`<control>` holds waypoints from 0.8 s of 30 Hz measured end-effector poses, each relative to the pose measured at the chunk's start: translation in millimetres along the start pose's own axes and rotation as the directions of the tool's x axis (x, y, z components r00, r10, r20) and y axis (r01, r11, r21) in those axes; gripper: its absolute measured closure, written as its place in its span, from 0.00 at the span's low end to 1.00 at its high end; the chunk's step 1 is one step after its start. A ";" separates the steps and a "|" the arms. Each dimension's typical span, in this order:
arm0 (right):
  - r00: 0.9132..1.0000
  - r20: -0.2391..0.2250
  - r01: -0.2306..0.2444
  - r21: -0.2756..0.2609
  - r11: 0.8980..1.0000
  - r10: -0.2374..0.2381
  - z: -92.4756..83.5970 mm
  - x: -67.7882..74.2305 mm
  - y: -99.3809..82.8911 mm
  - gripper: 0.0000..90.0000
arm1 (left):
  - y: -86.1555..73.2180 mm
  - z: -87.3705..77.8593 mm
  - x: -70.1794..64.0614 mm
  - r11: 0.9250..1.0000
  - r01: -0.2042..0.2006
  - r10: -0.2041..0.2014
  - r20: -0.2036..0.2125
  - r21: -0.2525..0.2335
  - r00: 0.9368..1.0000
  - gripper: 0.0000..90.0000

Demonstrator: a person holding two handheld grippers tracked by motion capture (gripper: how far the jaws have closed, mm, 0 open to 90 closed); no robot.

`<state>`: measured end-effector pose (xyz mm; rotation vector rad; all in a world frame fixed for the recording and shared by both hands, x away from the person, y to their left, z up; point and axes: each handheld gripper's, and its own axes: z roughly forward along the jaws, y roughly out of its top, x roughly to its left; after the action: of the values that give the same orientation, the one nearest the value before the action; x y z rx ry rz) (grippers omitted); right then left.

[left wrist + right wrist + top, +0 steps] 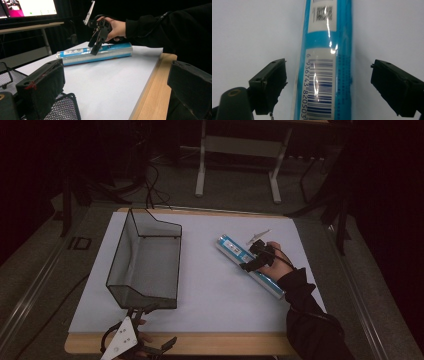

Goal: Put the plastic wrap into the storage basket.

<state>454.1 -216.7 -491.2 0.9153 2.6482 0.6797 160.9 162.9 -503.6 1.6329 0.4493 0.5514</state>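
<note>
- Dark surroundings frame a wooden bench [200, 345] topped with a white sheet [215, 285]; beyond its far edge, on the floor, stand the pale legs of another frame [237, 160] and some trailing cables.
- On the left part of the sheet sits a black wire-mesh basket [145, 262], long and open-topped, its near end by the bench's front edge.
- On the right part lies a blue and white tube [250, 265] wrapped in shiny clear film, running diagonally from far-left to near-right, well apart from the basket.
- Printed on the tube, in the right gripper view, are a barcode with digits [320, 95] and a small square code nearer its far end.
- Right tool [257, 257] hangs over the tube's middle, held by a hand in a black sleeve [310, 320]. Its two black jaws are spread wide, one on each side of the tube [327, 62], neither touching it.
- From the left gripper view, the right tool [98, 37] points down at the tube [96, 53], tips just above or at its top; I cannot tell whether they touch.
- Left tool [140, 310] sits at the bench's front edge by the basket's near end, a grey three-cornered plate on top. Its jaws stand apart, with the basket's mesh [62, 107] just below the left one and nothing between them.
</note>
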 end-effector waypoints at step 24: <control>0.998 -0.052 -0.012 0.215 0.977 0.024 28.9 -2.2 9.4 0.34 | -0.7 1.2 -0.4 1.000 -0.007 0.007 0.003 0.012 1.000 0.02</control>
<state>471.7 -201.6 -511.0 0.9907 2.8055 0.4332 161.3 161.8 -504.4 1.6472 0.4457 0.5520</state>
